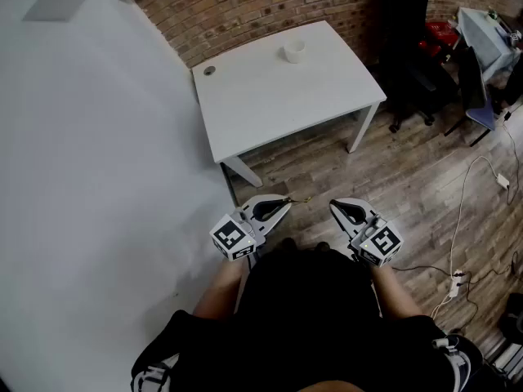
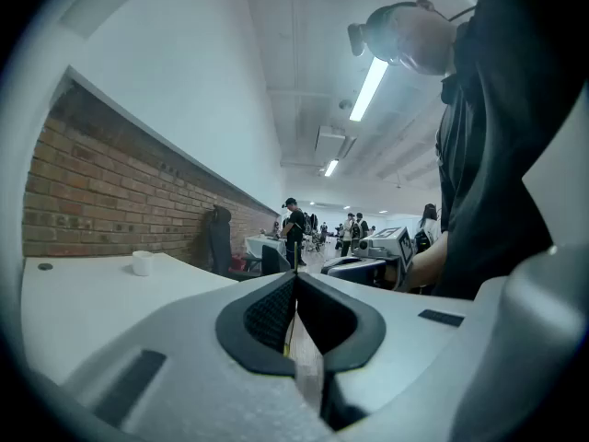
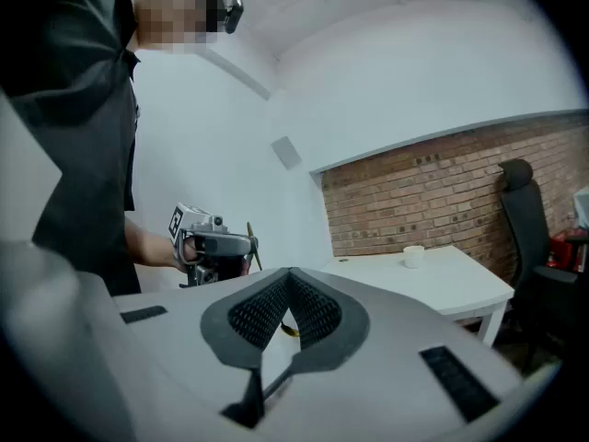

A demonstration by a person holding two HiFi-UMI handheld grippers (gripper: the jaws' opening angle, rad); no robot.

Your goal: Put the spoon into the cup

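A small white cup (image 1: 293,51) (image 2: 142,262) (image 3: 413,257) stands near the far edge of a white table (image 1: 270,104) (image 3: 442,279). Both grippers are held close to the person's body, well short of the table. My left gripper (image 1: 286,202) (image 2: 295,279) (image 3: 247,245) is shut on a thin golden spoon (image 1: 298,200) (image 3: 251,244), which pokes out past the jaw tips (image 2: 295,254). My right gripper (image 1: 335,207) (image 3: 289,273) is beside it, with its jaws together. A small yellowish bit shows in their gap; I cannot tell what it is.
A white wall (image 1: 98,178) runs along the left, brick wall (image 1: 245,6) behind the table. A black office chair (image 1: 409,39) stands right of the table. Cables (image 1: 482,186) and a power strip (image 1: 453,284) lie on the wooden floor. People stand far off (image 2: 294,224).
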